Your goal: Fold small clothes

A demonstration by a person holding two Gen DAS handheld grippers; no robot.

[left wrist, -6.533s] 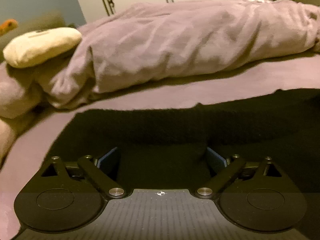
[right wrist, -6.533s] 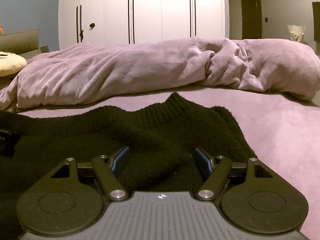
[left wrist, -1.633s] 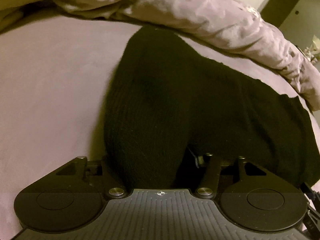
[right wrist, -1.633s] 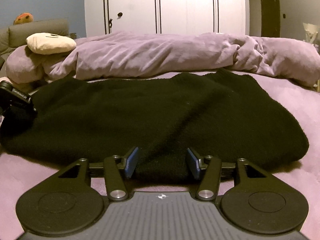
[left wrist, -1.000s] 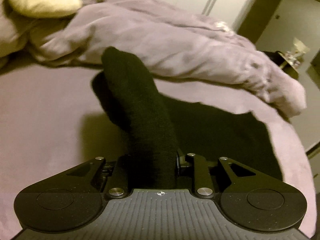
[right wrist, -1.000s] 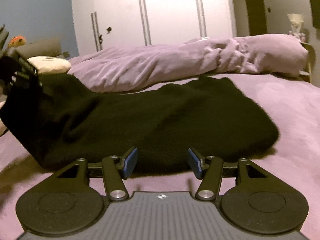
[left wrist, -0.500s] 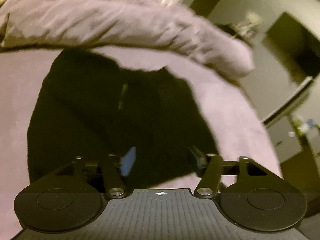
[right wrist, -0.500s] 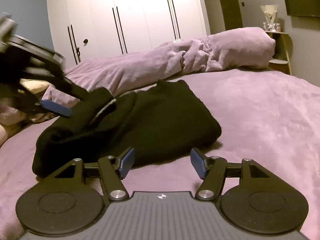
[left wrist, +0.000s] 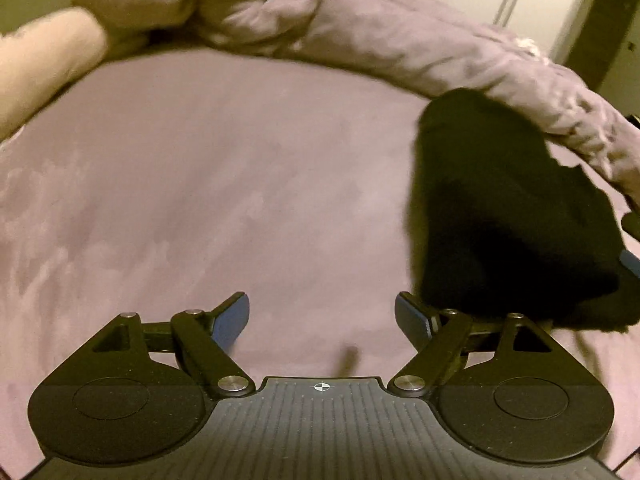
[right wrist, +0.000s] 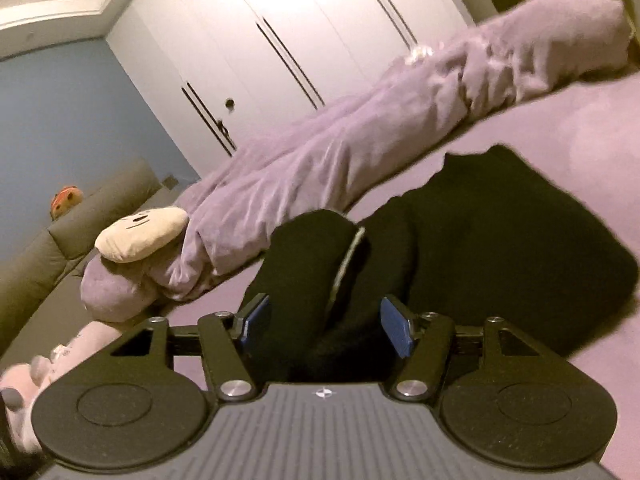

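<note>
On the purple bed (left wrist: 200, 200), the black knit garment (left wrist: 500, 208) is seen lying in a folded bundle, just in front of the bunched duvet (left wrist: 400, 40).

Left wrist view: left tongs (left wrist: 322, 320) are spread apart with nothing between them; only bare bedding is seen in the gap. The garment lies off to their right, its near edge just beyond the right finger. Whether fabric touches that finger cannot be told, as the frame is blurred there.

Right wrist view: right tongs (right wrist: 324, 322) are also spread apart. The near end of the garment (right wrist: 500, 240) sits directly between the blue pads (right wrist: 394, 326) and reaches back toward the palm; contact with either pad cannot be confirmed. A rounded fold with a pale strip along its edge is noted nearest the tongs.

Key relation: the bundle's long axis is judged to run away from the right tongs, up and to the right in that view, toward the duvet. The right tongs are therefore aligned on the end of the bundle, while the left tongs stand beside it. The right hand is judged the nearer and better placed for the next grasp.

Judgement: at least one fold appears done. If a further fold is wanted, the near end would be pinched by the right tongs and carried along the long axis.

Background noted: a cream plush toy (right wrist: 142, 232) on the duvet end; white wardrobe (right wrist: 280, 40) behind.
</note>
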